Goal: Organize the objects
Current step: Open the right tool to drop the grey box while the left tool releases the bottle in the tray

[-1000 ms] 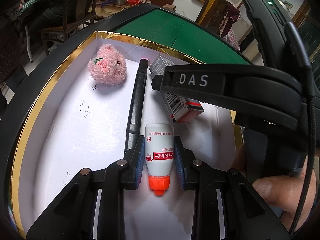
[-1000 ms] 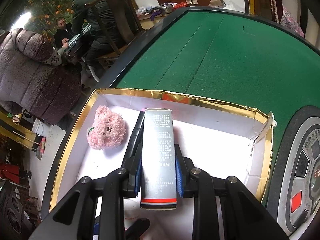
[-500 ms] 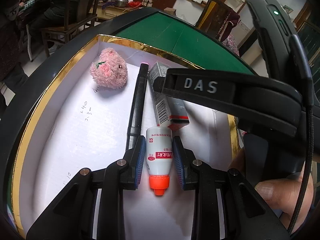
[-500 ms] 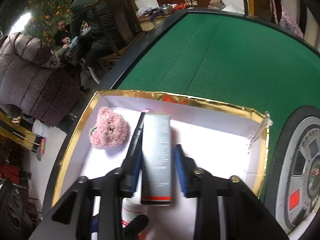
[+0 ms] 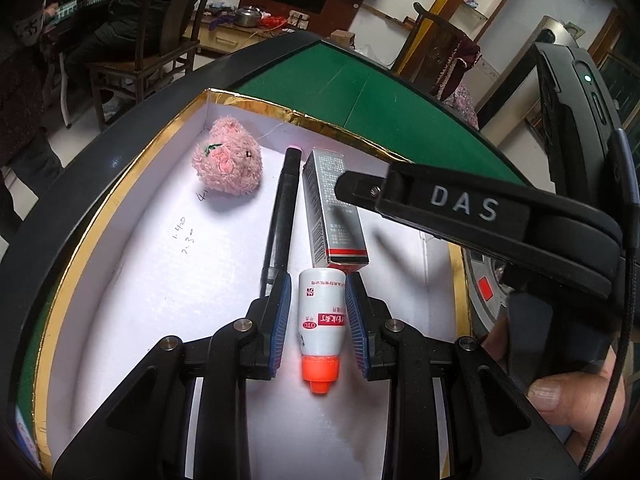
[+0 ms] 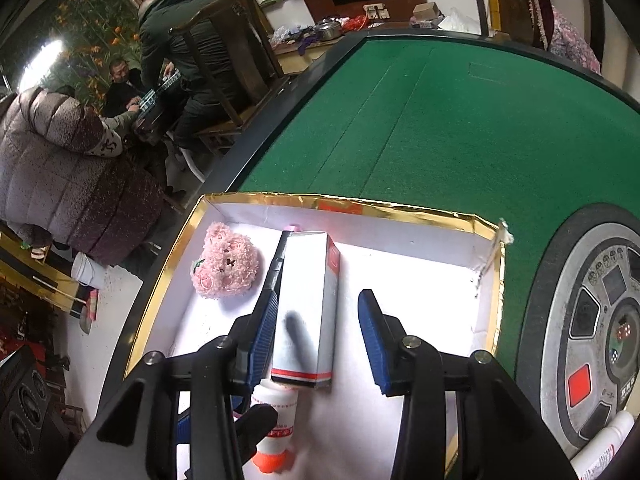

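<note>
Left wrist view: the left gripper (image 5: 315,322) pinches a small white bottle (image 5: 321,322), orange cap toward the camera, over the white tray (image 5: 132,280).

Right wrist view: the right gripper (image 6: 318,330), jaws just spread, straddles the grey carton (image 6: 306,308) lying lengthwise, touching neither pad.

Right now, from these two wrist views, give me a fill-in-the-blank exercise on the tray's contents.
1. The white bottle between the left gripper's pads has an ____ cap.
2. The pink plush toy lies in the ____-rimmed tray.
3. The grey box lies beside the black ____.
4. The right gripper's jaws, just opening, stand ____ of the box.

Missing: orange; gold; pen; clear
</note>
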### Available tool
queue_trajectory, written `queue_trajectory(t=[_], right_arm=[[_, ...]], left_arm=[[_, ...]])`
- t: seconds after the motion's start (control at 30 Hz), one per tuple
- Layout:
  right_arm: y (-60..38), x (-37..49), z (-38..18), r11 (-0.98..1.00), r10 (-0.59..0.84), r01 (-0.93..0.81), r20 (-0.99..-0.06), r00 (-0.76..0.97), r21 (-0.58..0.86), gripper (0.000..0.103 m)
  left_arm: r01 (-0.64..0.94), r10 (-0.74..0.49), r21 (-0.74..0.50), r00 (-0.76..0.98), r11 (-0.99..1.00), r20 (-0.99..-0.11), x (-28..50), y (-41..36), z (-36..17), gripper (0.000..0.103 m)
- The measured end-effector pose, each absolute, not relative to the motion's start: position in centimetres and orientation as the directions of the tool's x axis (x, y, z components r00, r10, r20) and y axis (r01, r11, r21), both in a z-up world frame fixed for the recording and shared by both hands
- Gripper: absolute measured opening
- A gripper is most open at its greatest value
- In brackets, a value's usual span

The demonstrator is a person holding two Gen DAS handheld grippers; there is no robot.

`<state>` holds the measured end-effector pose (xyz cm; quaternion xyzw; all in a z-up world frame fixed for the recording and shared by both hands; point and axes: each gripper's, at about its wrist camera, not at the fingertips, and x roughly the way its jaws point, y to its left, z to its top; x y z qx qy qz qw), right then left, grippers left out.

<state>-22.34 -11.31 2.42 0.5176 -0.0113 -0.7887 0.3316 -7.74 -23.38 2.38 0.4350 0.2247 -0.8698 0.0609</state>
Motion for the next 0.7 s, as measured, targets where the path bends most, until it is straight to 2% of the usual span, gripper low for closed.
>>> queue_trajectory(t=[0.4, 0.7], right_arm=[[-5.5, -20.6, 3.7, -0.770, -0.607, 0.439, -0.744, -0.281, 0.463, 0.042], [1.2, -16.6, 4.6, -0.724, -0.679, 0.413, -0.676, -0.286, 0.552, 0.042]], left_arm=[[0.247, 0.073, -0.310, -0.665, -0.918, -0.744, -7.8, -22.2, 3.4, 0.027], [0.078, 0.129, -0.248, -0.684, -0.966, -0.718, -7.6, -17.7, 4.2, 0.027]])
